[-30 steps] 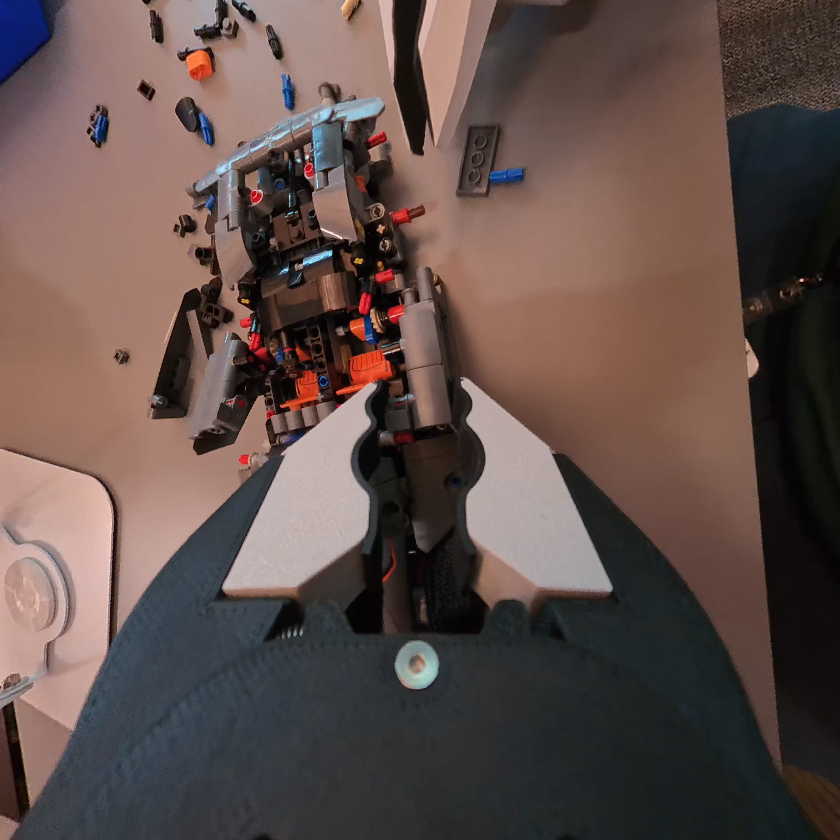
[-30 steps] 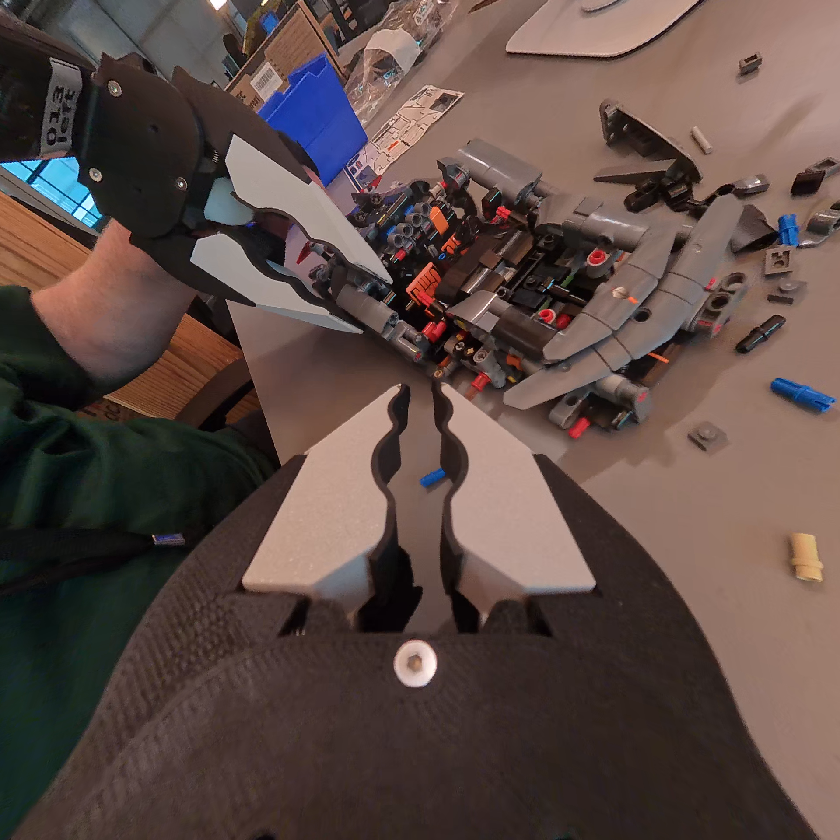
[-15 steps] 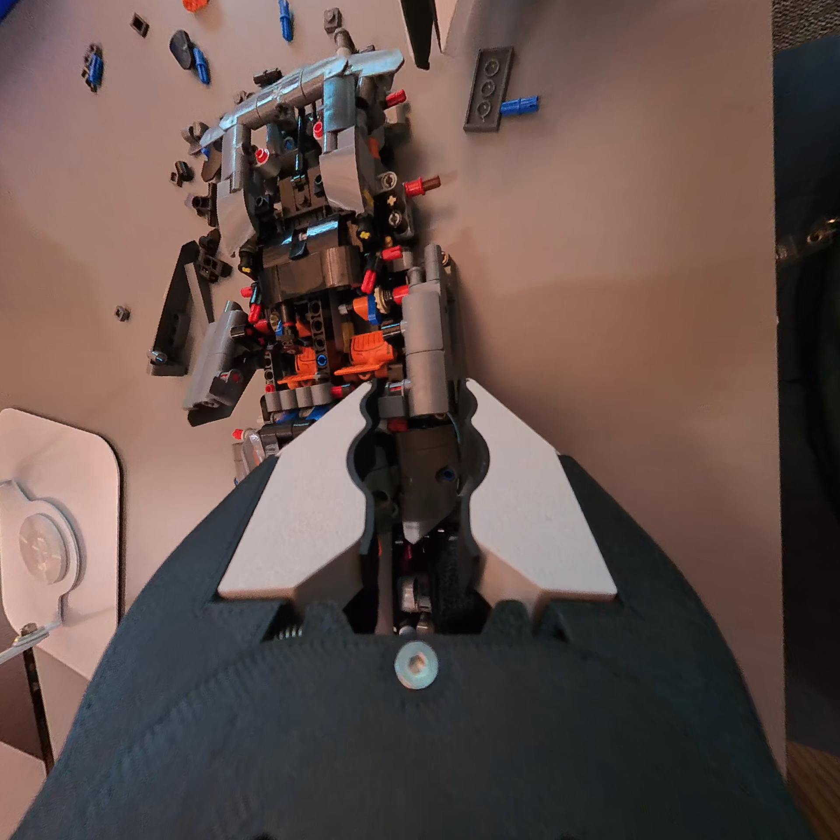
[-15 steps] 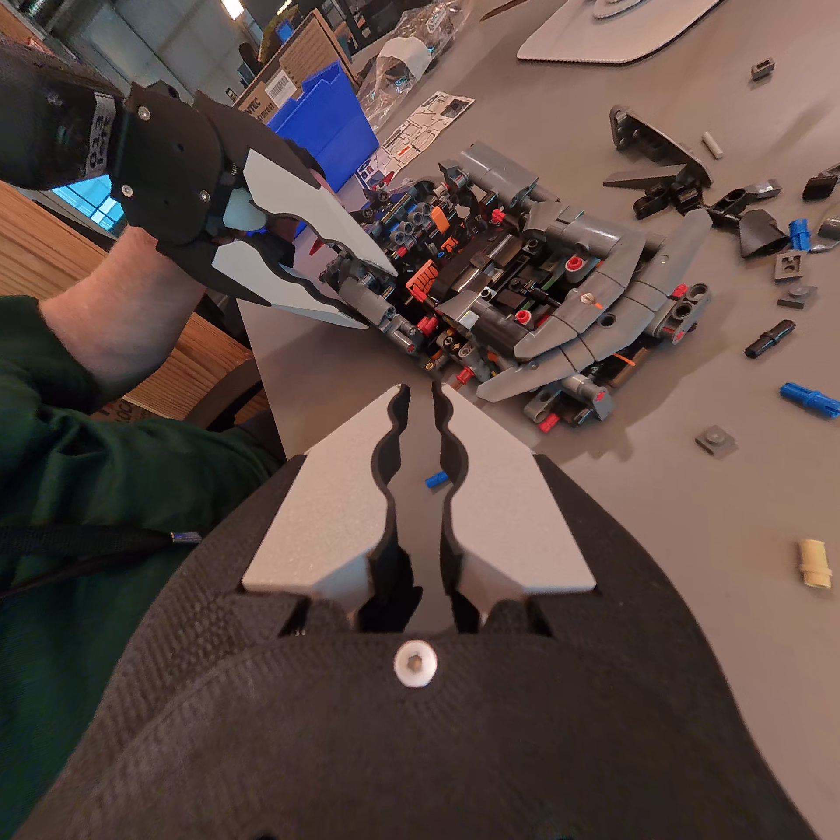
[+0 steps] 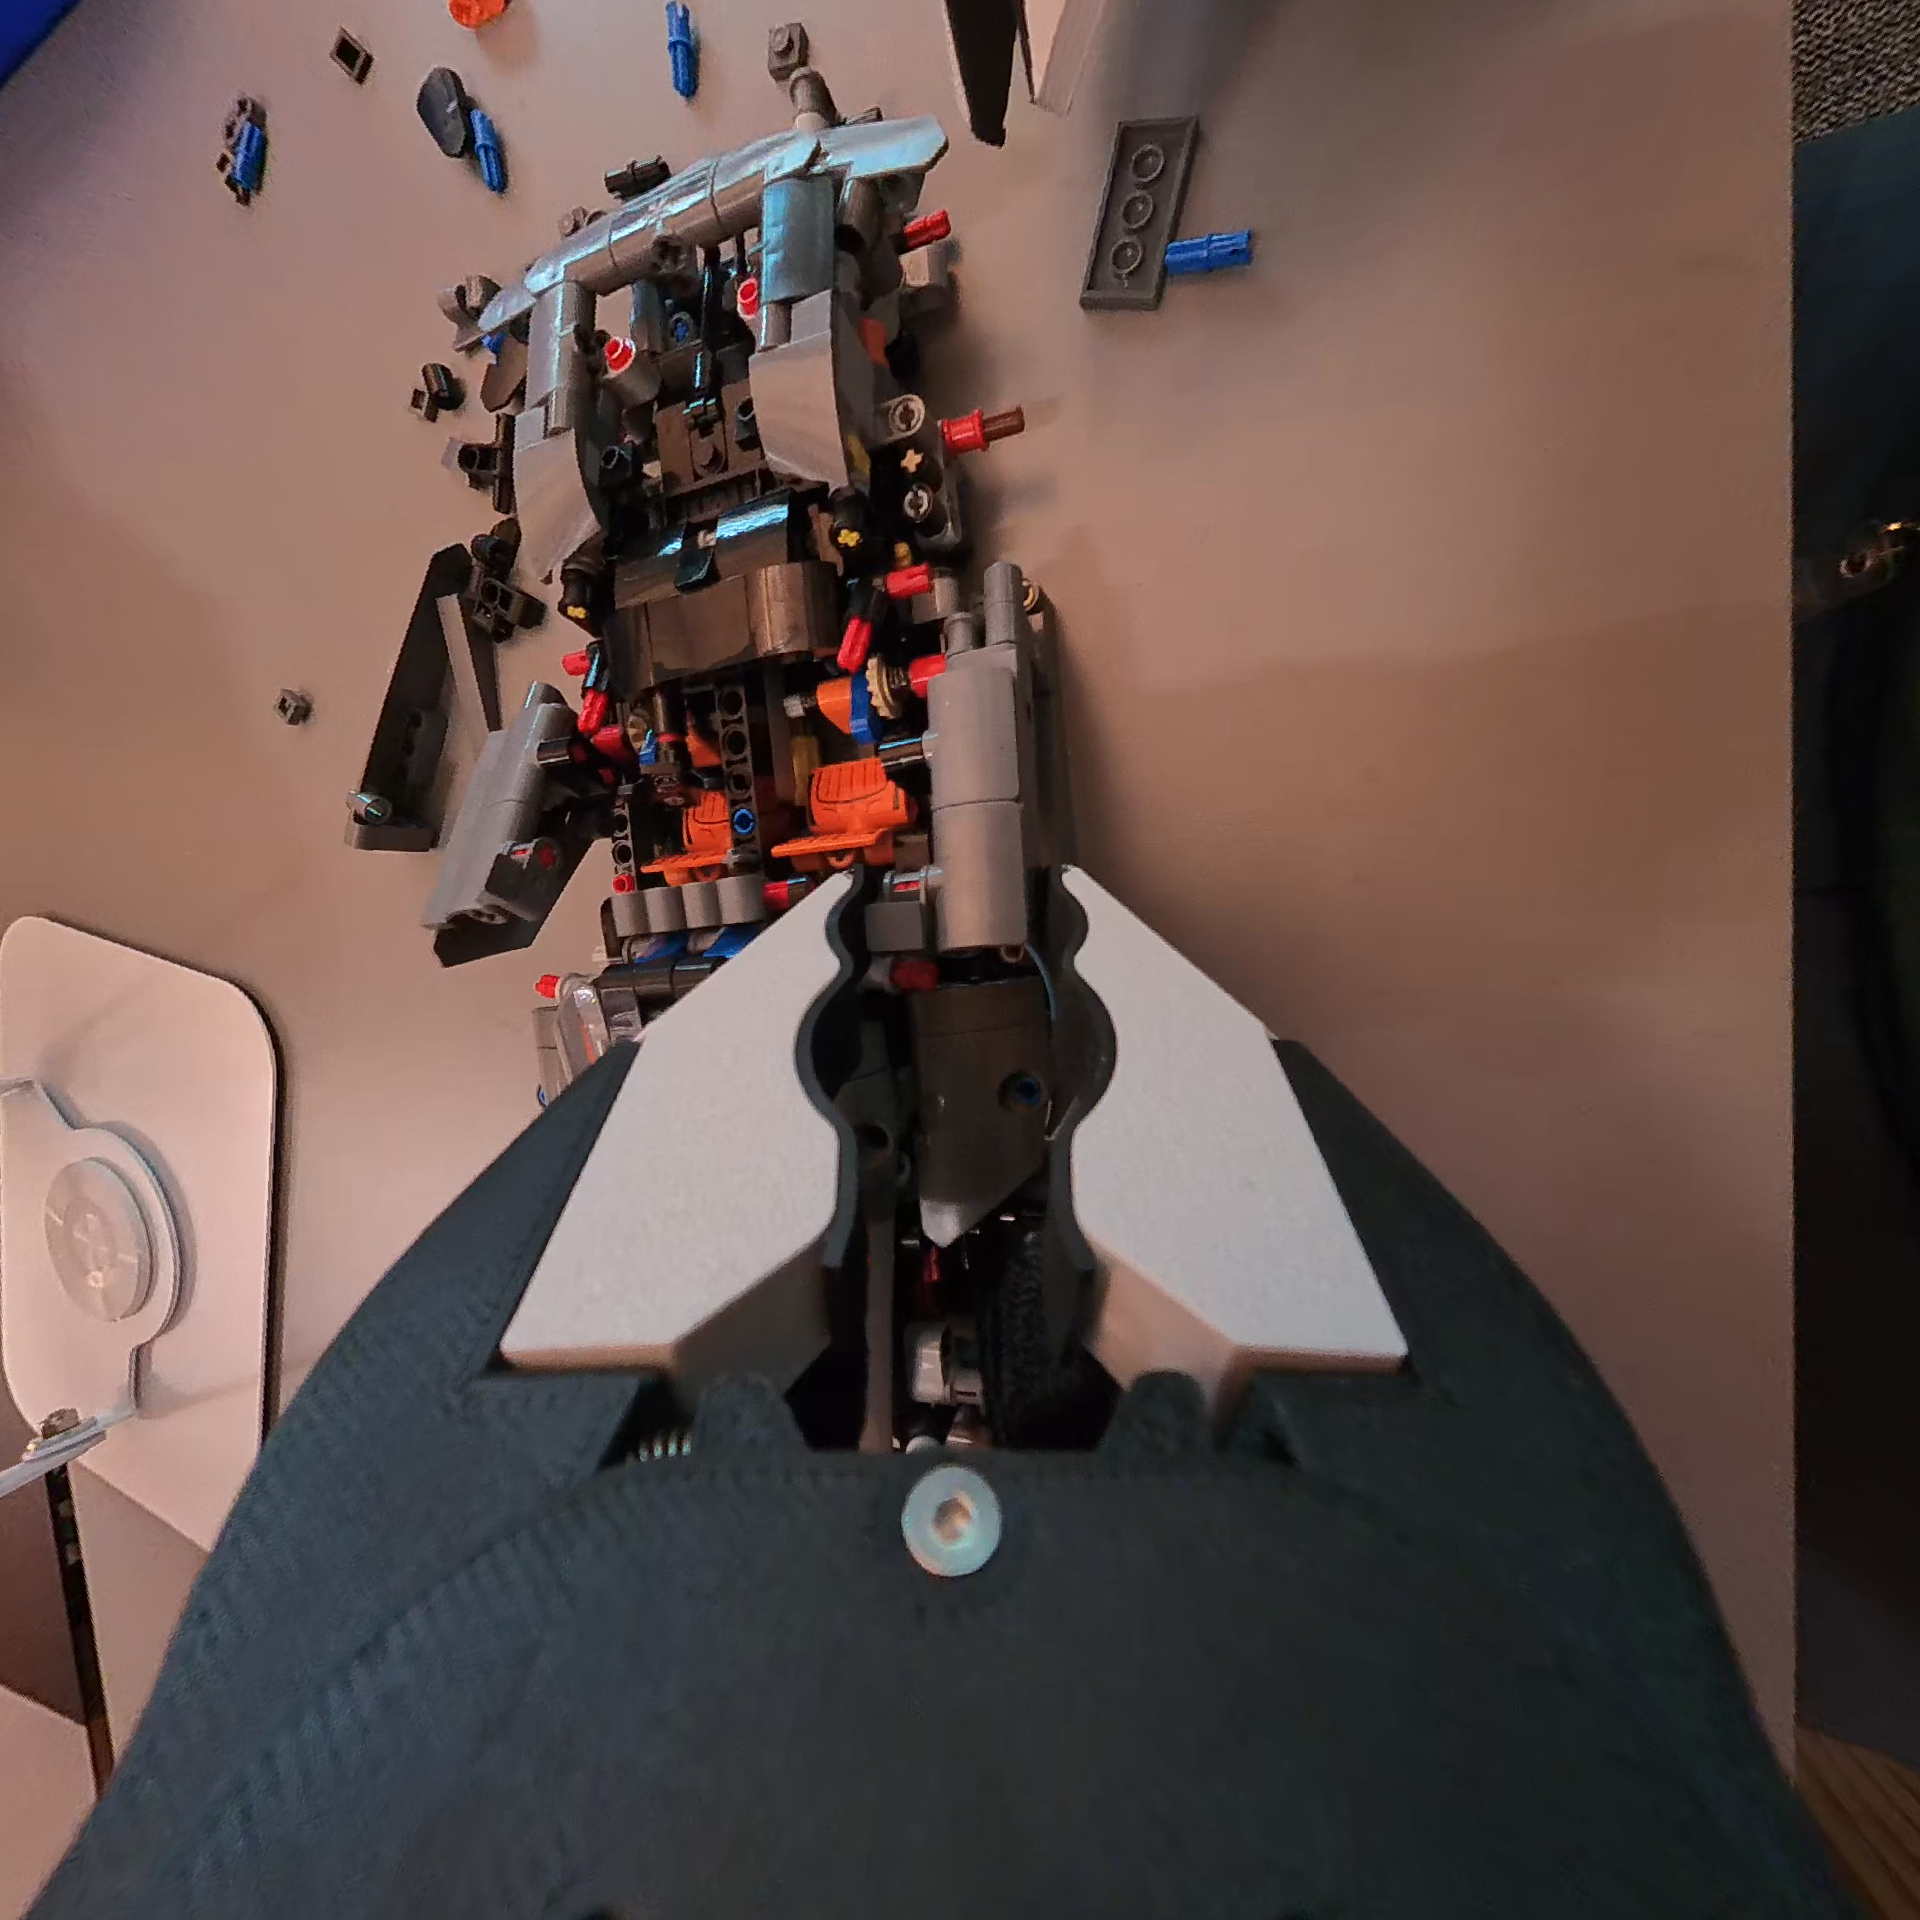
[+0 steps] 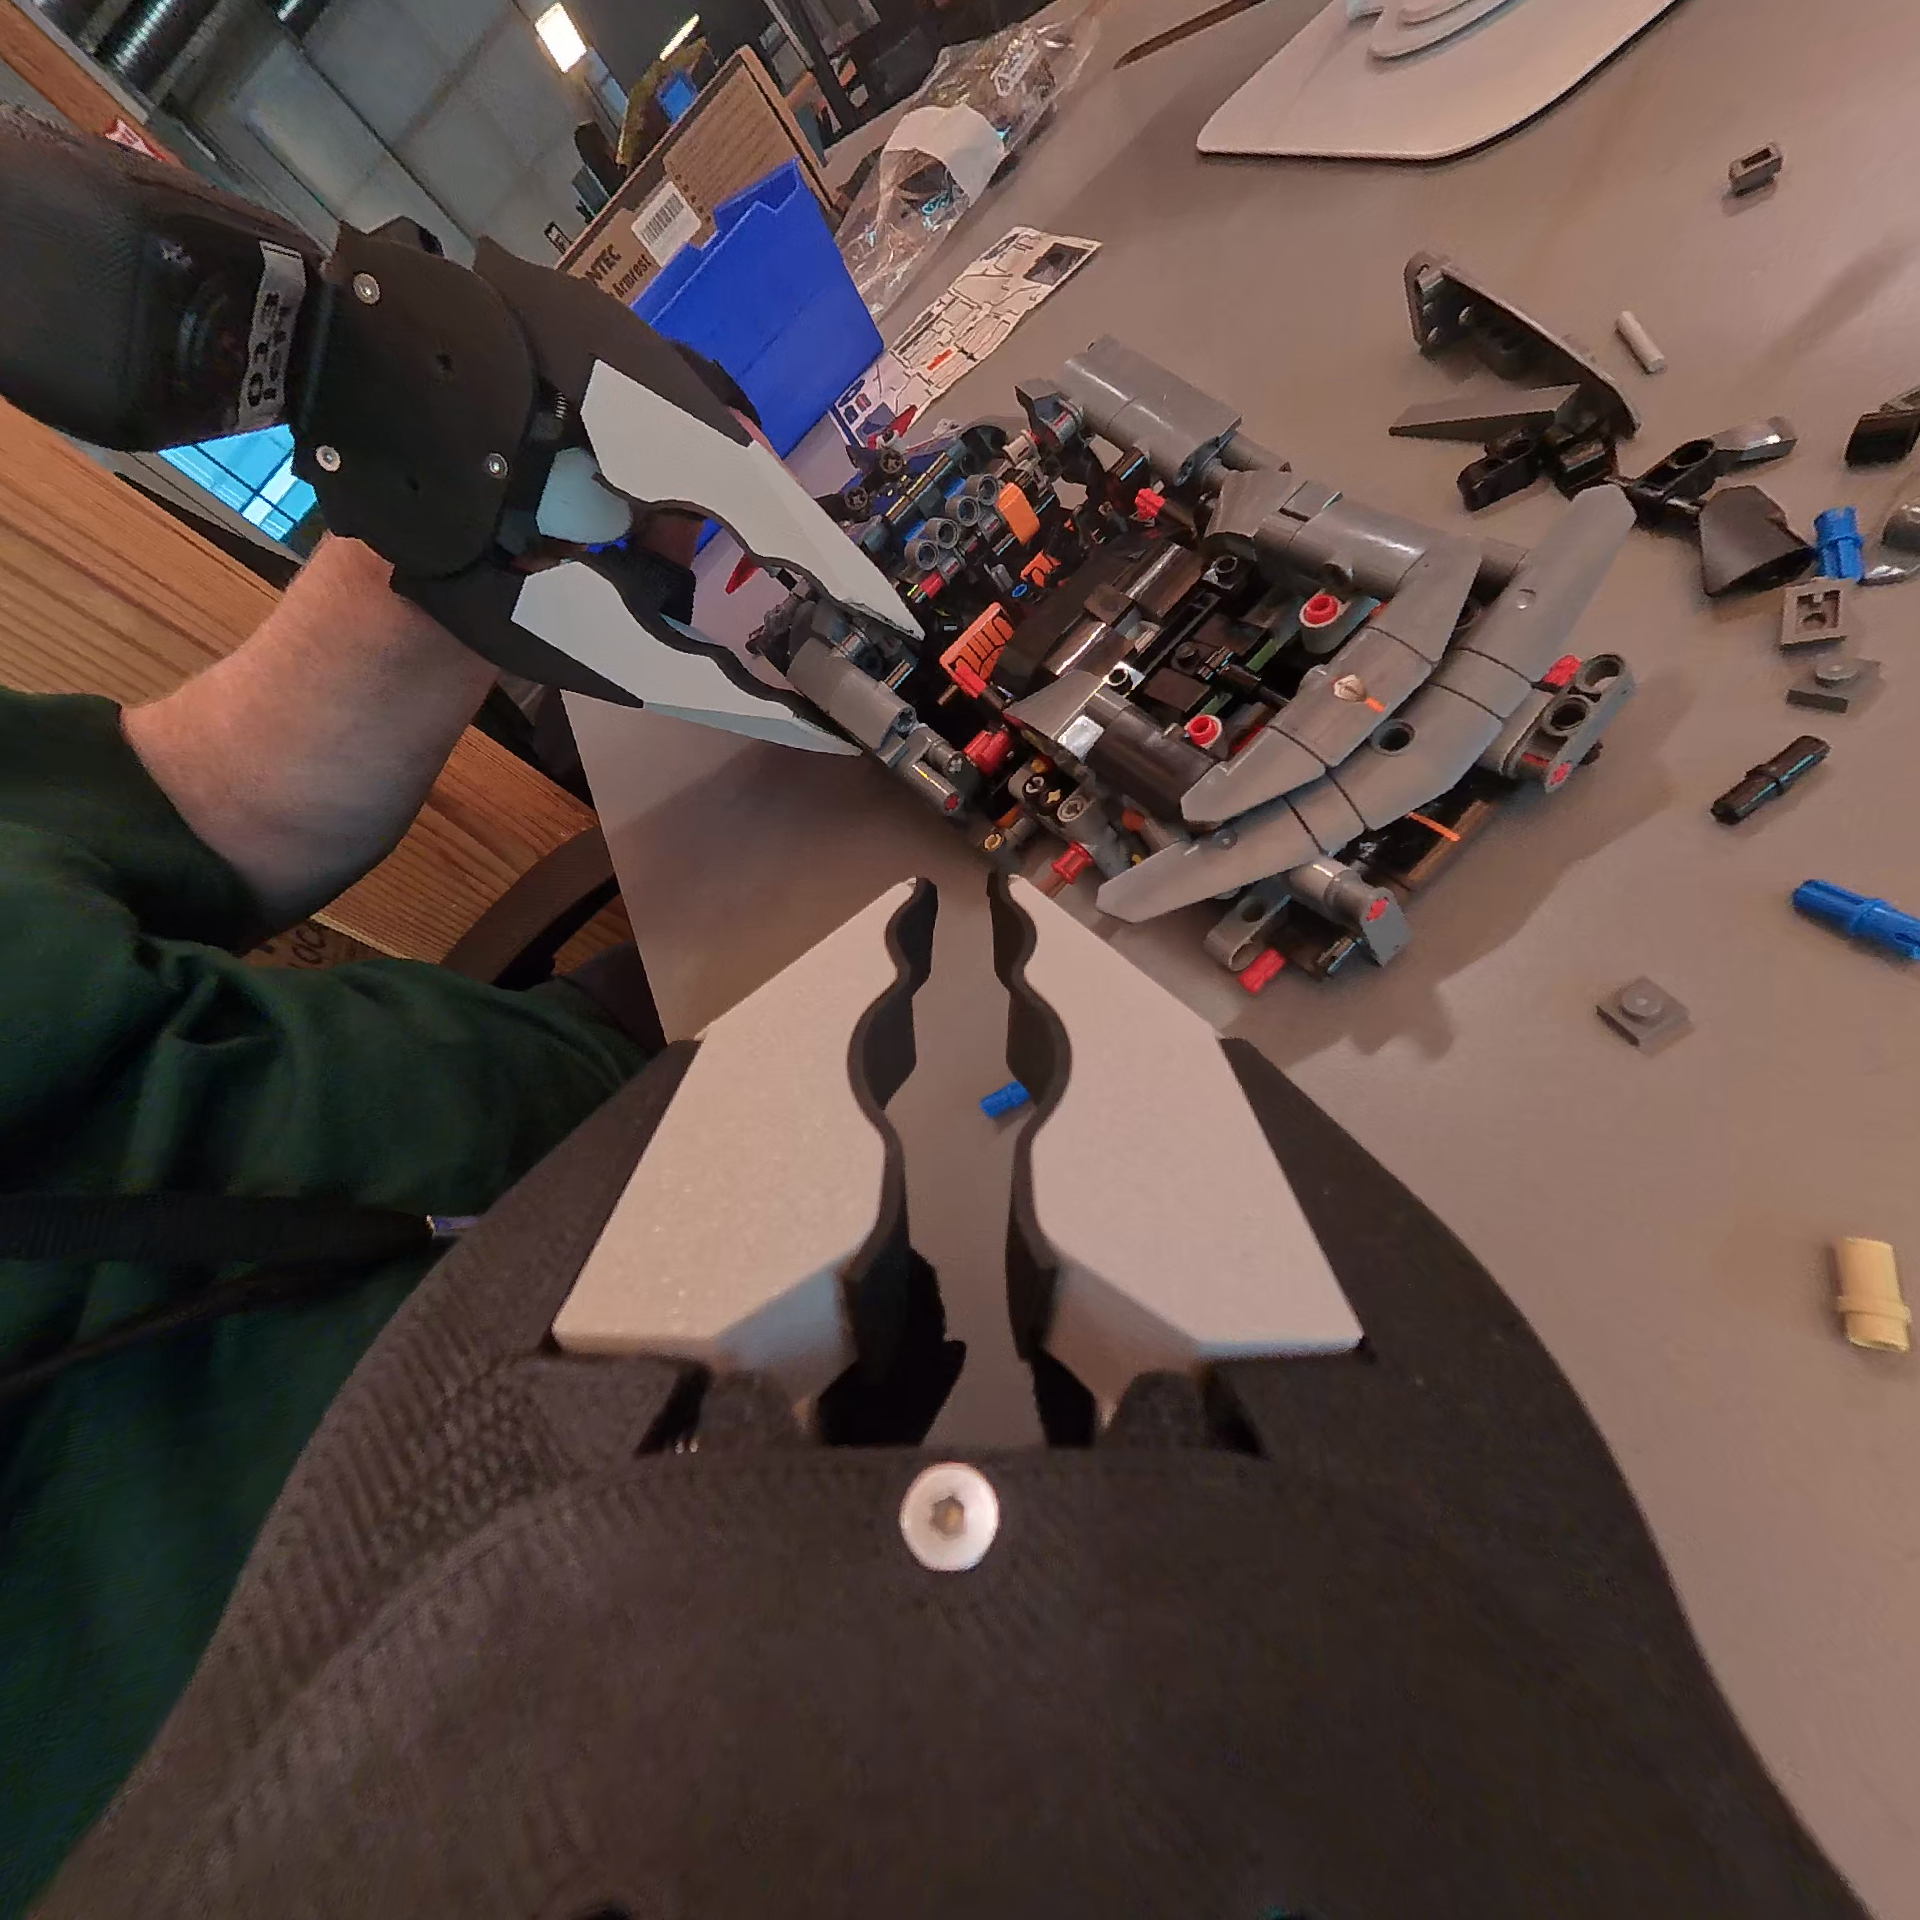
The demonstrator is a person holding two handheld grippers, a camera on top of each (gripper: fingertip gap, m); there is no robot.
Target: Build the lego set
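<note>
On the grey surface (image 6: 1455,1195) strewn with loose pieces, the left gripper (image 5: 956,883) has its jaws clamped round the half-built lego car (image 6: 1226,665) at its near end, while the right gripper (image 6: 961,883) hovers slightly parted, empty.

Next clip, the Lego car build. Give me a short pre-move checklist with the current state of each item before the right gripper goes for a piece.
1. Left gripper holds the car model: ok, its fingers close on the model's near end.
2. Model supported: ok, its far end rests on the table.
3. Right gripper free: ok, open, nothing between its fingers.
4. Piece within reach: ok, a small blue pin lies on the table just under the right gripper.
5. Pin is the piece needed now: cannot tell.
6. Socket for it on the model: cannot tell, too cluttered.
</note>
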